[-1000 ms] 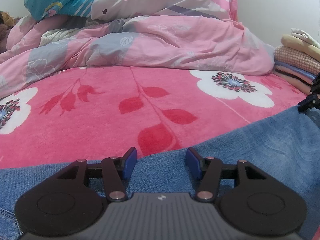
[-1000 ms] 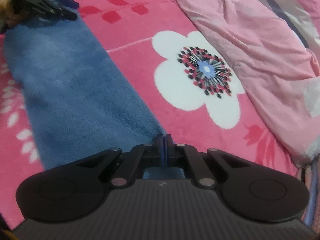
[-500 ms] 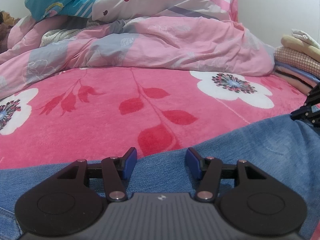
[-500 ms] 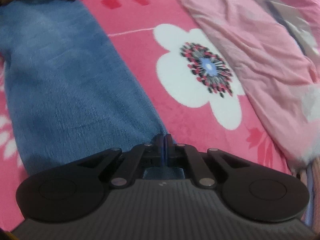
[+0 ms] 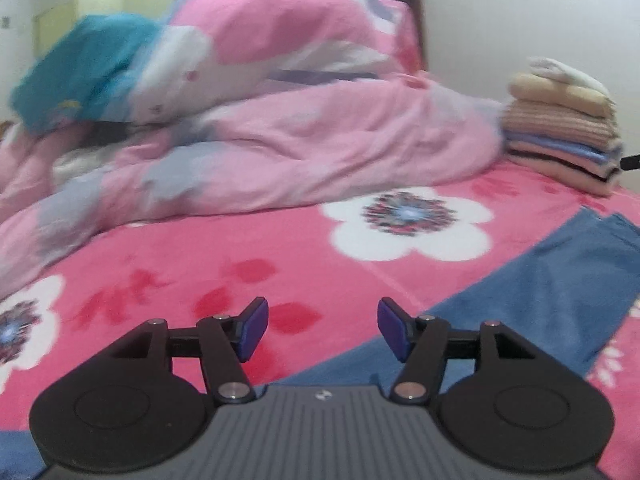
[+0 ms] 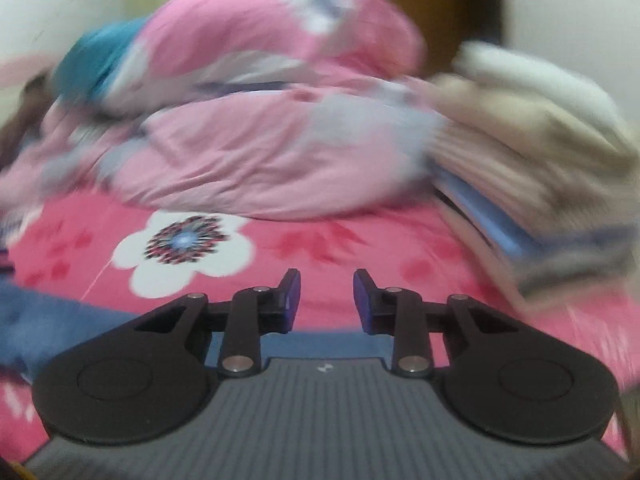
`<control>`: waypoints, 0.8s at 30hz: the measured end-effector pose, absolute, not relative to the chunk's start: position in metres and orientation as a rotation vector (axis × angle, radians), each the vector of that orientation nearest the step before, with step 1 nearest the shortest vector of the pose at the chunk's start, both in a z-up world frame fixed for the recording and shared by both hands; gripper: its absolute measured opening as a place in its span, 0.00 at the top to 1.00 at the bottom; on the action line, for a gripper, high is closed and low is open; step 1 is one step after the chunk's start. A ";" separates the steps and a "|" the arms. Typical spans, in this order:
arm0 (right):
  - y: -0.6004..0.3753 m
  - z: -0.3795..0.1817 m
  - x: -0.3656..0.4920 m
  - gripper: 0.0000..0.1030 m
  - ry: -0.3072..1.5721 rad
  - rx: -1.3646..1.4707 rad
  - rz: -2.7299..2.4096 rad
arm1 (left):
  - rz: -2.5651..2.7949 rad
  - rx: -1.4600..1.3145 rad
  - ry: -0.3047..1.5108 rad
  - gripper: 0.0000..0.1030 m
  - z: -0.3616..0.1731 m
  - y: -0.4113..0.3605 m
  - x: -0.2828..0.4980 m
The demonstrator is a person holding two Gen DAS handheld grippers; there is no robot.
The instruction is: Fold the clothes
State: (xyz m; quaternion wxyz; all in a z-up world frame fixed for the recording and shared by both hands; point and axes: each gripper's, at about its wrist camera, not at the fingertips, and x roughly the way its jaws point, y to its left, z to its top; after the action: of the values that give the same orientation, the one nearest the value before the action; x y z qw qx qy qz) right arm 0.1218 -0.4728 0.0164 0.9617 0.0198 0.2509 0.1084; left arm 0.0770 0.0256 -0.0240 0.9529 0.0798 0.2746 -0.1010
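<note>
1. Jaws of the left gripper (image 5: 320, 330) are standing wide apart and holding nothing; jaws of the right gripper (image 6: 326, 300) are also parted, a little narrower, and empty.
2. Blue jeans (image 5: 560, 292) are lying flat in a long band on the pink floral bed blanket (image 5: 240, 248), running under both grippers; how many layers the band has, I cannot tell.
3. A stack of folded clothes (image 5: 560, 140) is sitting at the far right beside the pink duvet (image 5: 300, 140).
4. Both views are blurred, the right one heavily, so the denim's near edge (image 6: 300, 342) is probably straight but not certain.
5. Any grip should be taking every layer at an edge, both sides level, keeping the cloth low so it is not dragging the blanket.
</note>
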 end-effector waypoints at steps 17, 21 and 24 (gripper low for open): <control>-0.527 -0.063 0.132 0.94 0.637 0.238 0.156 | -0.349 0.234 0.675 0.38 -0.079 -0.057 0.133; -0.510 -0.047 0.127 0.96 0.558 0.125 0.144 | -0.346 0.219 0.672 0.37 -0.078 -0.055 0.133; -0.505 -0.035 0.129 0.97 0.513 0.077 0.142 | -0.343 0.207 0.670 0.37 -0.078 -0.054 0.134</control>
State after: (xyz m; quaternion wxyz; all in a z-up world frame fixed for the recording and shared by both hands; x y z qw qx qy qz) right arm 0.1292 -0.5052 -0.0349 0.9641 0.0381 0.2532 0.0701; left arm 0.1337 -0.0537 -0.0777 0.9248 0.1007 0.3265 -0.1673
